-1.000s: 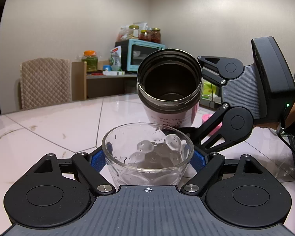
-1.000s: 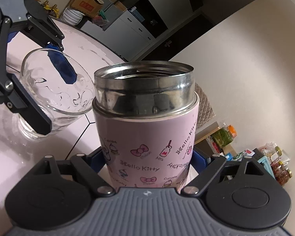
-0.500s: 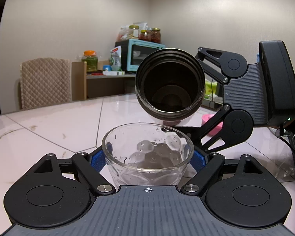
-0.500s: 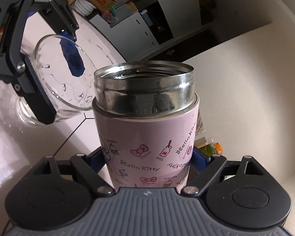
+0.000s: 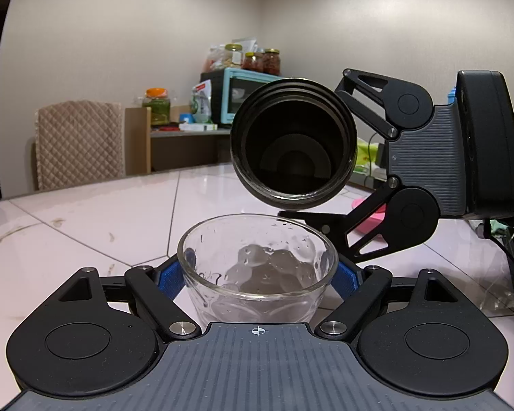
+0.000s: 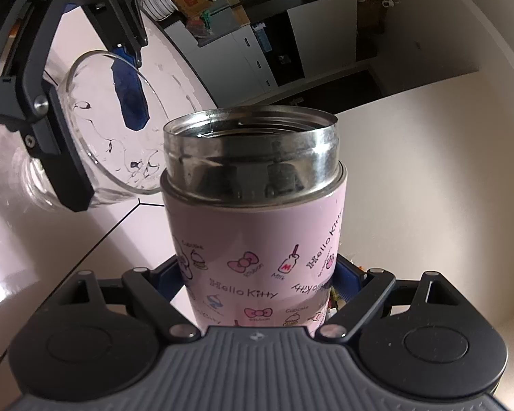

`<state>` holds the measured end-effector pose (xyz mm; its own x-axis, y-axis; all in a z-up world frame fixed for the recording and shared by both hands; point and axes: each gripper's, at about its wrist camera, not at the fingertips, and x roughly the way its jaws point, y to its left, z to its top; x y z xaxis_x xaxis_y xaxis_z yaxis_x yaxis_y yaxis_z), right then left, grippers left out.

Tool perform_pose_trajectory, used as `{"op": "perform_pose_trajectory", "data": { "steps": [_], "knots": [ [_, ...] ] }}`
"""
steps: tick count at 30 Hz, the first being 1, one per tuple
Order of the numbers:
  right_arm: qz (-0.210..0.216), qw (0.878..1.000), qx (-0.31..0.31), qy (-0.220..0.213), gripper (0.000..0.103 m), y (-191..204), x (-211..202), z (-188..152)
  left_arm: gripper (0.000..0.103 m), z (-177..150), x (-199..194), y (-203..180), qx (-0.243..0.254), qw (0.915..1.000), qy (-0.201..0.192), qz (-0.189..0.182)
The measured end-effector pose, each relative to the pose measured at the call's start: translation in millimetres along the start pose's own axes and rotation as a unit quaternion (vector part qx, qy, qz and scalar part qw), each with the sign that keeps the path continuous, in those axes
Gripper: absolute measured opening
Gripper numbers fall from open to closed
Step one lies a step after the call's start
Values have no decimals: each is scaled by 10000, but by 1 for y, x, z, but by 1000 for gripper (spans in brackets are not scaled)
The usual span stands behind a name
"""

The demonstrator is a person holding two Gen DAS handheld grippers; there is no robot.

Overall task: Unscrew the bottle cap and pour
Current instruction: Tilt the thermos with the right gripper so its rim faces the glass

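Observation:
My right gripper (image 6: 262, 274) is shut on a pink Hello Kitty steel bottle (image 6: 253, 246), uncapped. In the left wrist view the bottle (image 5: 293, 147) is tipped almost level, its open mouth facing me just above the far rim of a clear dimpled glass (image 5: 257, 267). My left gripper (image 5: 257, 279) is shut on that glass, which stands on the white table (image 5: 96, 219). The glass (image 6: 113, 130) also shows at upper left in the right wrist view. I see no liquid stream. The cap is not in view.
A padded chair (image 5: 78, 144) and a shelf with a teal oven (image 5: 236, 96) and jars stand beyond the table. A pink object (image 5: 370, 212) lies on the table behind the right gripper. Cables run at the right edge (image 5: 510, 257).
The right gripper has tipped the bottle further over the glass; its mouth turned from facing upward to facing my left camera. The glass and left gripper have stayed still.

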<state>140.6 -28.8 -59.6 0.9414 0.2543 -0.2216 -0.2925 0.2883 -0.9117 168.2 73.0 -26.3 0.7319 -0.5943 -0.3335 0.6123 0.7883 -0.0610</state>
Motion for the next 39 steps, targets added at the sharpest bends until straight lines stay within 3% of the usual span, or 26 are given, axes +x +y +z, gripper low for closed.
{"op": "perform_pose_trajectory", "data": {
  "steps": [39],
  "knots": [
    [-465,9940,-994,17,88,19,-16,-9,88,0,-1,0,-1,10000,-1,-4]
  ]
}}
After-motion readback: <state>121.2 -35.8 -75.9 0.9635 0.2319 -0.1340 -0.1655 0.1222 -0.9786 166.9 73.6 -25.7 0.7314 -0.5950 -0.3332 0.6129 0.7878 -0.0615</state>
